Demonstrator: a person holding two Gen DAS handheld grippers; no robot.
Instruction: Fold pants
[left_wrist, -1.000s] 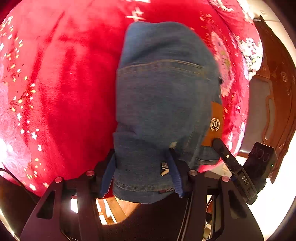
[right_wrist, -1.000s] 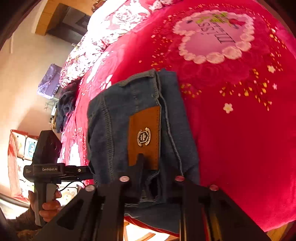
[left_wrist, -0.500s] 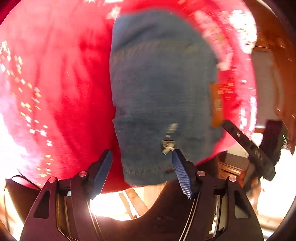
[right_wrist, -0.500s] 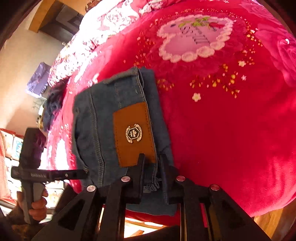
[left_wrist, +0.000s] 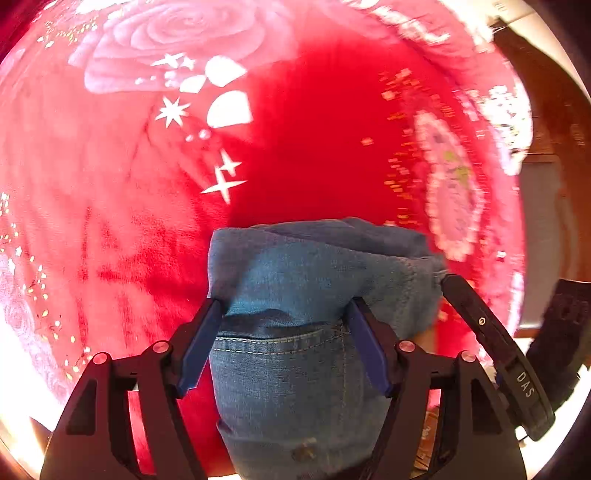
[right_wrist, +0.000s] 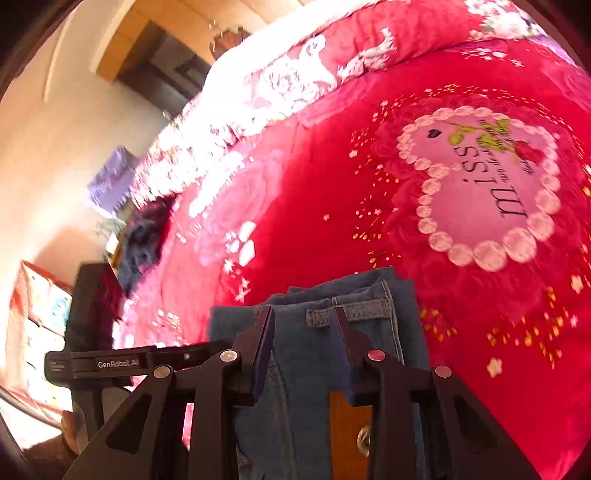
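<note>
Left wrist view: the left hand-held gripper (left_wrist: 286, 325) is pointing steeply down over the jeans (left_wrist: 295, 354), which are lying in a compact folded bundle at the near edge of a bed under a red blanket (left_wrist: 303, 155). Its blue pads (left_wrist: 201, 343) are standing apart and widening on either side of the denim, just beside it without pressing. A back pocket seam is showing between them. The other device is reaching in from the right.

Right wrist view: the right hand-held gripper (right_wrist: 304, 332) is hovering over the same bundle's waistband side, where a belt loop (right_wrist: 318, 317) and a brown patch (right_wrist: 349, 435) are facing up. Its jaws are parting too, with denim showing between them but apparently no longer pinched. Dark clothing (right_wrist: 142, 243) is lying well apart at the bed's far side.

The folding is looking essentially finished: the jeans are stacked in layers, and both devices seem to be letting go. Only smoothing or drawing clear appears left.
</note>
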